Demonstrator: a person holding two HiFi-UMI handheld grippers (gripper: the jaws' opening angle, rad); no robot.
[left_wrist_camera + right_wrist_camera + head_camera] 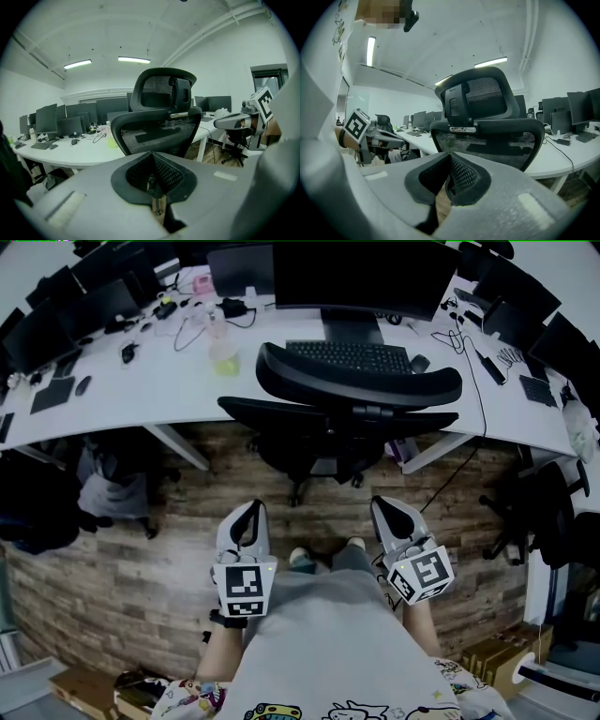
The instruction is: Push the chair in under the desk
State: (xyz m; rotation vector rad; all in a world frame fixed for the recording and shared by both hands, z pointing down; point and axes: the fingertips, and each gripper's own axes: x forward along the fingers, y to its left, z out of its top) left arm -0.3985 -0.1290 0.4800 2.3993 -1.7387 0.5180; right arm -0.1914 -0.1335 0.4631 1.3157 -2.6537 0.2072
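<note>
A black mesh office chair (352, 409) stands at the white desk (141, 395), its backrest and headrest towards me and its seat partly under the desk edge. From the left gripper view the chair (159, 122) fills the middle, and in the right gripper view the chair (487, 122) is just as close. My left gripper (251, 514) is shut and empty, held back from the chair over the wood floor. My right gripper (386, 509) is also shut and empty, a little short of the chair's base. Neither touches the chair.
On the desk sit a keyboard (347, 355), monitors (361, 277), cables and a green bottle (225, 357). Another black chair (539, 512) stands at the right, and a dark chair with a bag (56, 502) at the left. Cardboard boxes (497, 652) lie by my right side.
</note>
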